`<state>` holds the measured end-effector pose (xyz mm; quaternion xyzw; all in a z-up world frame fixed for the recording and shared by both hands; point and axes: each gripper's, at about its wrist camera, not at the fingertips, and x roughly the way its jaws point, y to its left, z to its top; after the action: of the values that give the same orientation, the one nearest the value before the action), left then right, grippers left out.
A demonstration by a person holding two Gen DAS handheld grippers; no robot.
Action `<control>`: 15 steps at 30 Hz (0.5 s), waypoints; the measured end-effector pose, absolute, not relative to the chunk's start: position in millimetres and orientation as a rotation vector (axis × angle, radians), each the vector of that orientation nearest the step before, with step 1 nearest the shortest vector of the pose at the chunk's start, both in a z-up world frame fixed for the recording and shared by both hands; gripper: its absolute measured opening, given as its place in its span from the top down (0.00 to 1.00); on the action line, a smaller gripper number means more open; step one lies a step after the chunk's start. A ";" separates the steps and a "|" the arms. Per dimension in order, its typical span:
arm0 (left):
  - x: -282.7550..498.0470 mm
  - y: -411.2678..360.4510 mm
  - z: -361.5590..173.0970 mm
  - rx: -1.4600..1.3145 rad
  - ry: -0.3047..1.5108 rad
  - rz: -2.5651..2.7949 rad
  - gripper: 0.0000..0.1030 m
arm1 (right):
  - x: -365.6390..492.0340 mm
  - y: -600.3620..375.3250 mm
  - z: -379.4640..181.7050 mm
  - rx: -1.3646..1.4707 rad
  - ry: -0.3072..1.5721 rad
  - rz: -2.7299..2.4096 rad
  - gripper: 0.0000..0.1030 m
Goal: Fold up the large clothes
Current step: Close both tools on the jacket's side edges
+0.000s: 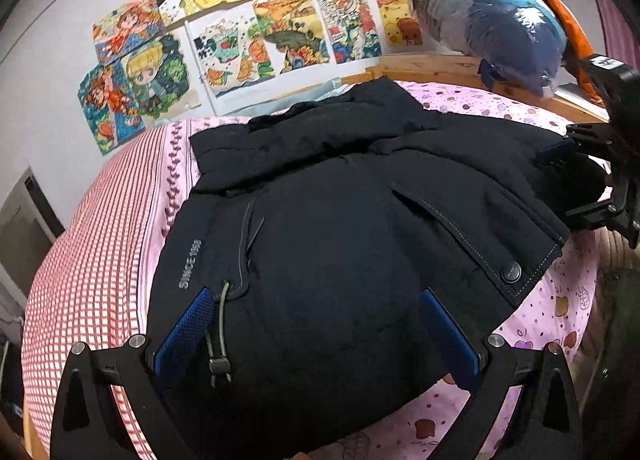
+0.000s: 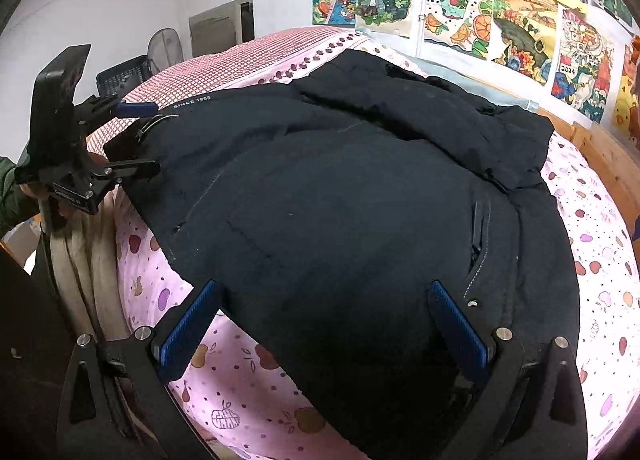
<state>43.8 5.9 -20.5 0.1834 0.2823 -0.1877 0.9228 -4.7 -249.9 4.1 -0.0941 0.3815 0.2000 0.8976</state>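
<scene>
- Left gripper (image 1: pixel 316 334) at six o'clock, jaws spread wide over the black jacket (image 1: pixel 340 219), holding nothing; the drawstring (image 1: pixel 219 324) beside its pad could snag.
- Right gripper (image 2: pixel 324 330) also spread wide over the near hem; a thin bite may slip off this puffy fabric.
- Jacket lies flat on the pink bedsheet (image 2: pixel 240 392); twelve o'clock collar could bunch if corners lift unevenly.

Both grippers are built of black angular frames with round silver screw heads at the joints. The left gripper (image 1: pixel 316 324) and right gripper (image 2: pixel 324 320) each carry two ribbed blue finger pads (image 2: pixel 188 330). A dark green sleeve (image 2: pixel 10 187) shows behind the left gripper's handle.
</scene>
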 end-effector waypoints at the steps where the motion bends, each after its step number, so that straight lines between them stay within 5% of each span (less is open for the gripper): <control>1: 44.3 5.2 -21.6 0.376 0.591 -0.370 0.00 | -5.4 -248.6 5.0 -0.199 0.790 0.416 0.01; 15: 27.9 4.8 -31.9 0.406 0.635 -0.369 0.00 | -14.7 -236.2 -3.6 -0.335 0.810 0.424 0.01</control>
<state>27.9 4.8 -31.9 0.1969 0.3082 -0.1789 0.9134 -14.7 -236.2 -3.6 -0.1609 0.3890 0.2038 0.8839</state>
